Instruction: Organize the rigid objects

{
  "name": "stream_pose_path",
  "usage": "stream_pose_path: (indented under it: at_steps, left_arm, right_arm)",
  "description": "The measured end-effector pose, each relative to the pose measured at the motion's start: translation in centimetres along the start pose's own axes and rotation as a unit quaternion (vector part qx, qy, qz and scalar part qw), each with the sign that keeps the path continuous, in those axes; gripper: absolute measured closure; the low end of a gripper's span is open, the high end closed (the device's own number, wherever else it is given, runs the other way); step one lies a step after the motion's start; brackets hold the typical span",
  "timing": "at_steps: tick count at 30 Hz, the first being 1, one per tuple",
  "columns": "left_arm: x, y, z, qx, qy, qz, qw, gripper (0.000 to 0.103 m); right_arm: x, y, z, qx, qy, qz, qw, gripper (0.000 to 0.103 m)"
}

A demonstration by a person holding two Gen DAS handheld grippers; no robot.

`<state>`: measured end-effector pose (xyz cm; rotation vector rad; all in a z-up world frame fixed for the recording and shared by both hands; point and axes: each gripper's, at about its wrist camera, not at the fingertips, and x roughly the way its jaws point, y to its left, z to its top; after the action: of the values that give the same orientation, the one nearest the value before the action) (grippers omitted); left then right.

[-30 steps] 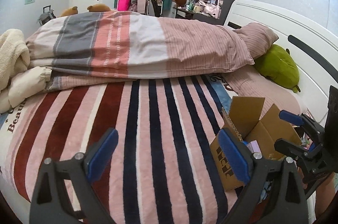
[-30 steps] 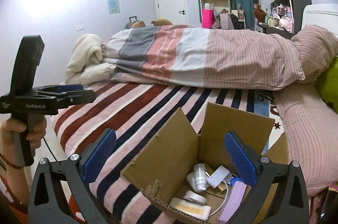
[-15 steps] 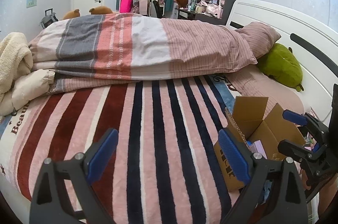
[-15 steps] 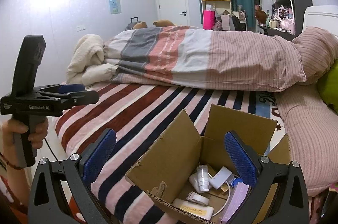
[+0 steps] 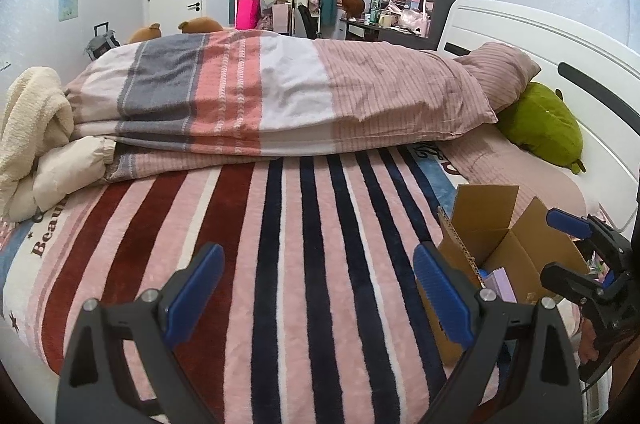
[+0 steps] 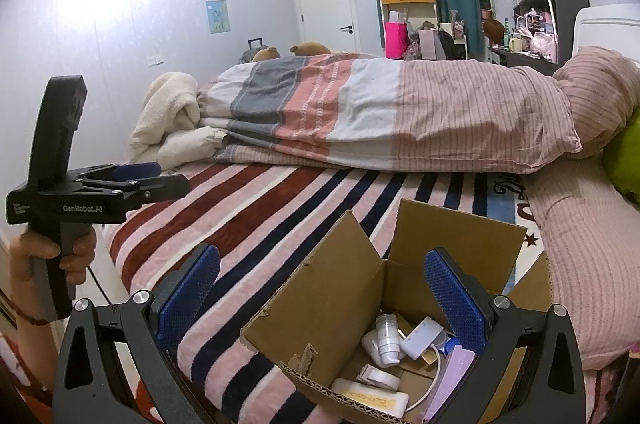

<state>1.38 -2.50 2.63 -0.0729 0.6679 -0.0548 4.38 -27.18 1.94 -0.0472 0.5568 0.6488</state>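
An open cardboard box stands on the striped bed and holds several small items: a white bottle, a white adapter with cable, a tape roll, a cream bar and a lilac case. My right gripper is open and empty, just above the box. The box also shows in the left wrist view at the right. My left gripper is open and empty over the striped blanket, left of the box.
A folded striped duvet lies across the bed behind. A green plush leans on the white headboard. Cream blankets are piled at the left. The striped blanket lies between.
Both grippers have drawn back and risen a little. The box sits lower and further right in the left view. Both stay open.
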Motion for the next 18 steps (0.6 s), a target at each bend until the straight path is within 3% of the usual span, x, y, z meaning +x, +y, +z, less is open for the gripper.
stream_pose_path:
  at_steps: [18]
  left_arm:
    - [0.01,0.41,-0.01,-0.005,-0.004,0.01,0.9999,0.009]
  right_arm:
    - [0.16,-0.01,-0.18,0.003,0.003,0.0,1.0,0.0]
